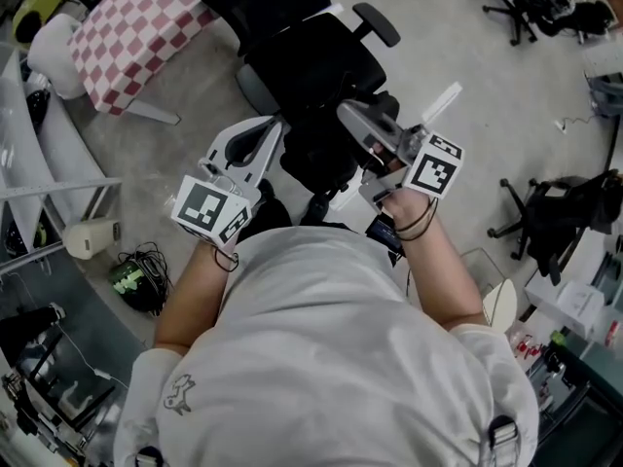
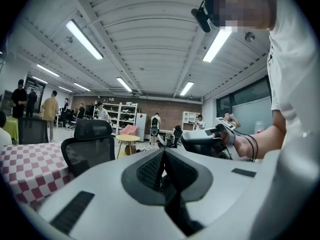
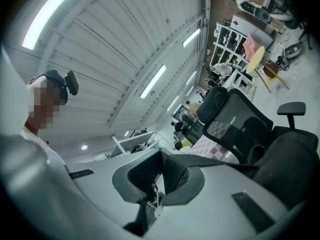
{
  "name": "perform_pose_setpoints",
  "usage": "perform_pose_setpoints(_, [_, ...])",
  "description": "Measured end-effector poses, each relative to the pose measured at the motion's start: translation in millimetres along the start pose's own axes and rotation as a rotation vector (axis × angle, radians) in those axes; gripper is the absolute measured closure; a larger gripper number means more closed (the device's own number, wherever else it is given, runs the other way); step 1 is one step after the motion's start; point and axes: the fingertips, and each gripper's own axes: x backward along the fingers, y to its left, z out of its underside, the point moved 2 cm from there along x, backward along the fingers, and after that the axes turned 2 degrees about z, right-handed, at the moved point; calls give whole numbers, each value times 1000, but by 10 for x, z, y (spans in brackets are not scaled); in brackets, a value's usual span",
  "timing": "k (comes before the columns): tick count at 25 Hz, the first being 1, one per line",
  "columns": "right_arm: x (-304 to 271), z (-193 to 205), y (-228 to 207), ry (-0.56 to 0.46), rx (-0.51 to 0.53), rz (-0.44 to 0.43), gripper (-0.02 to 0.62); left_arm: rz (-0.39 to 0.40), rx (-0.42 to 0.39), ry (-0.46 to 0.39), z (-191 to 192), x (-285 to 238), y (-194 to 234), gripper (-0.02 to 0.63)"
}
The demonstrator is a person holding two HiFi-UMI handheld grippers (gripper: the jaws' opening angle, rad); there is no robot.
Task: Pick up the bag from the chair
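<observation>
The black bag (image 1: 319,149) hangs in front of the black office chair (image 1: 307,52), between my two grippers. In the right gripper view its dark bulk (image 3: 287,161) fills the lower right, and its mesh strap (image 3: 215,163) runs from there into the jaws. My right gripper (image 1: 348,115) (image 3: 161,156) is shut on that strap. Whether the bag still rests on the seat is hidden. My left gripper (image 1: 276,126) (image 2: 163,155) points at the bag's left side, pads together, with nothing visible between them. The left gripper view shows the right gripper (image 2: 207,141) but not the bag.
A table with a red-and-white checked cloth (image 1: 136,27) stands at the upper left. Other black chairs (image 1: 550,212) stand at the right. Cables (image 1: 136,280) and a white box (image 1: 90,236) lie on the floor at the left. Several people stand far back (image 2: 50,109).
</observation>
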Motion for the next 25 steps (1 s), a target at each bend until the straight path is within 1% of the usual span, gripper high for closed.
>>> perform_pose_setpoints(6, [86,188,151,-2,-11,9,563,5,-2,-2,82,195,-111,594])
perform_pose_setpoints(12, [162,338,389,-22,7,25,563,47,-9,-9,149,421,-237,594])
perform_pose_setpoints(16, [169,531,583,-31,6,42,563,59,-18,-13,165,724,-277,594])
perform_pose_setpoints(25, [95,1029,1182,-78,45,70,563,103,-50,-26,129,1575,-425,594])
